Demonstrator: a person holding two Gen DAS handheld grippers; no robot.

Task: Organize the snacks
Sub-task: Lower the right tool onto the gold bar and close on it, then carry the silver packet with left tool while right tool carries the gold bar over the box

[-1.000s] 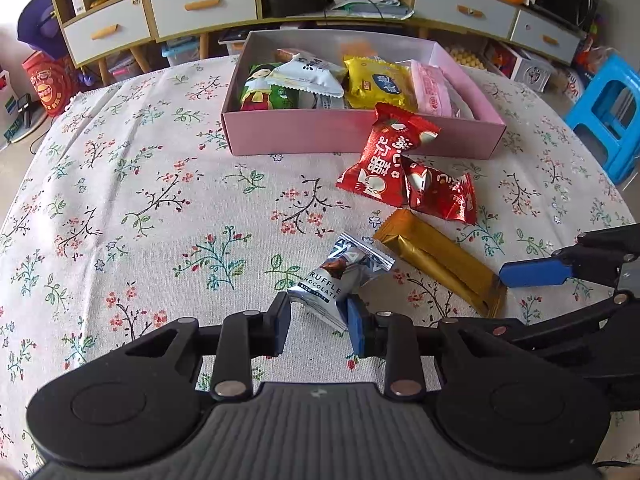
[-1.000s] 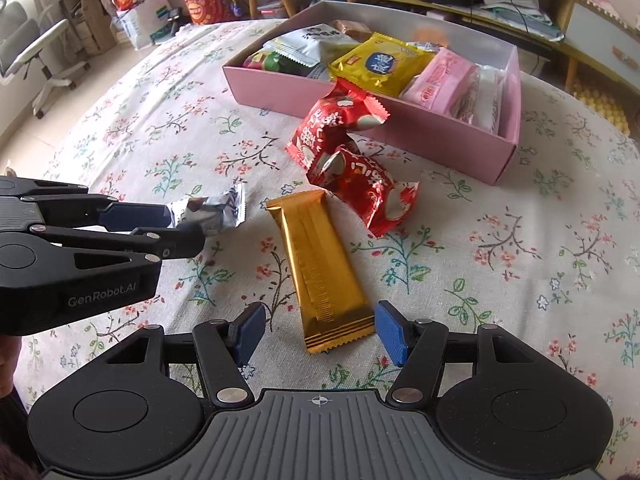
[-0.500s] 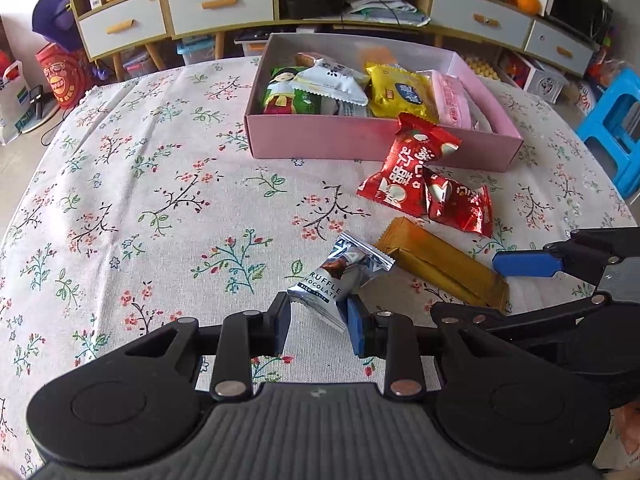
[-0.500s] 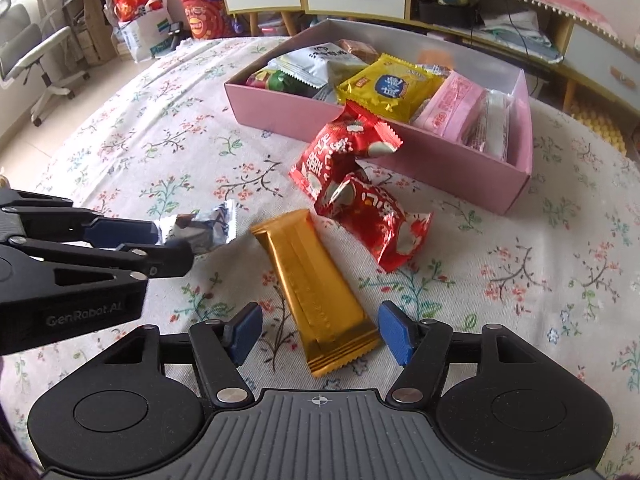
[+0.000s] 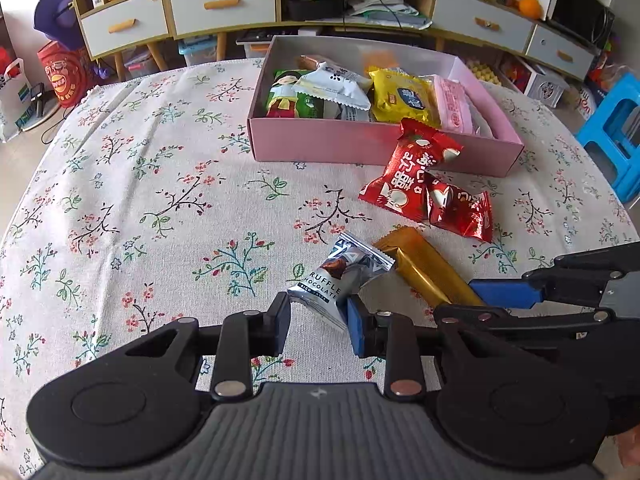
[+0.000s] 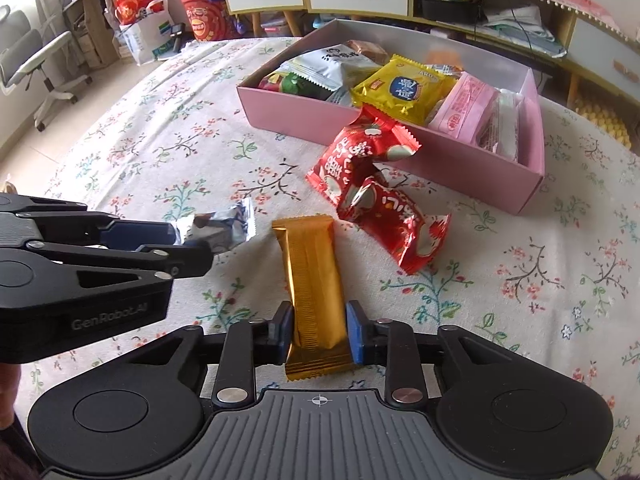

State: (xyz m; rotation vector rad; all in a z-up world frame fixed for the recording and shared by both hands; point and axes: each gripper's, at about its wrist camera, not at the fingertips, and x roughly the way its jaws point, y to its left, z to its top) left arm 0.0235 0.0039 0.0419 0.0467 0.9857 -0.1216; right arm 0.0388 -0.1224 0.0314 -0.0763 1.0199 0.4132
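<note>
My left gripper is shut on a silver truffle chocolate packet and holds it above the floral tablecloth; the packet also shows in the right wrist view. My right gripper is shut on the near end of a gold bar, which also shows in the left wrist view. Two red snack packets lie in front of the pink box, which holds several snacks. In the right wrist view the red packets lie between the gold bar and the box.
The round table's floral cloth spreads to the left. A blue stool stands off the table's right edge. A cabinet with drawers runs along the back. An office chair stands on the floor at far left.
My right gripper has closed from open onto the gold bar's near end. Both grippers have risen a little; the left still holds the chocolate packet.
</note>
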